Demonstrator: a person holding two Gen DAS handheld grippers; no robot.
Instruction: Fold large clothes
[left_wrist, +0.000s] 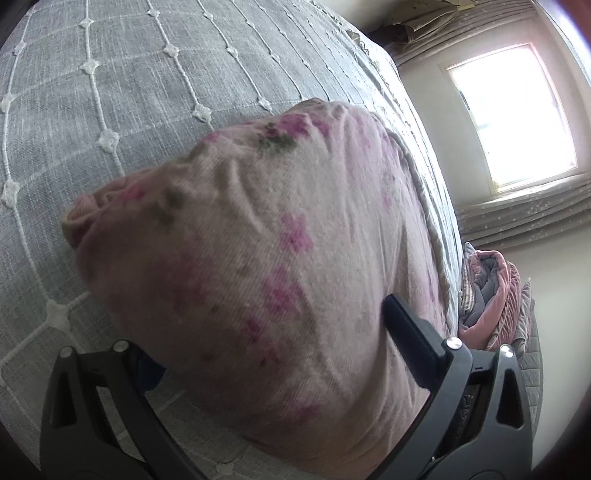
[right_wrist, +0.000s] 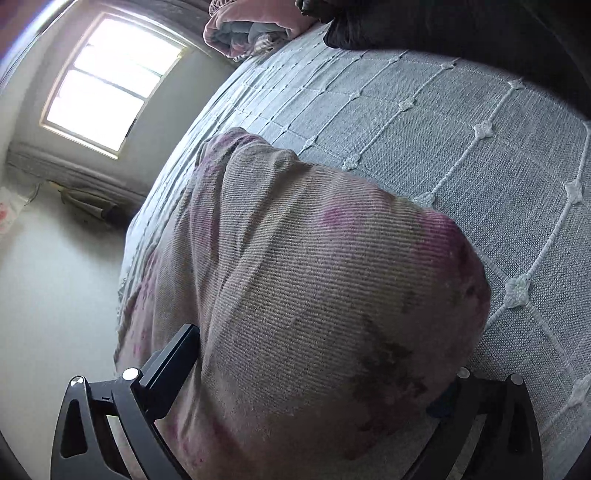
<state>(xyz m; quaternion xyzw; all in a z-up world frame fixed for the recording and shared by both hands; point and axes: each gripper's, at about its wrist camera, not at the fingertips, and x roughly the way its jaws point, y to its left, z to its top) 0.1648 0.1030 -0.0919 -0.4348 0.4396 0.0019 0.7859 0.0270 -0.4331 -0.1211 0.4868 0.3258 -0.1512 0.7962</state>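
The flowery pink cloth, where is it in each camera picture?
Left wrist view: the flowery pink cloth fills the middle, on the grey bedspread.
Right wrist view: it fills the middle and bottom.
Shared landmark: the bright window.

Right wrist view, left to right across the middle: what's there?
Window → bare floor → grey bedspread's hanging edge → floral garment, bunched on the bed → grey bedspread's top with white stitched grid. Right claw straddles the garment along the bottom edge.
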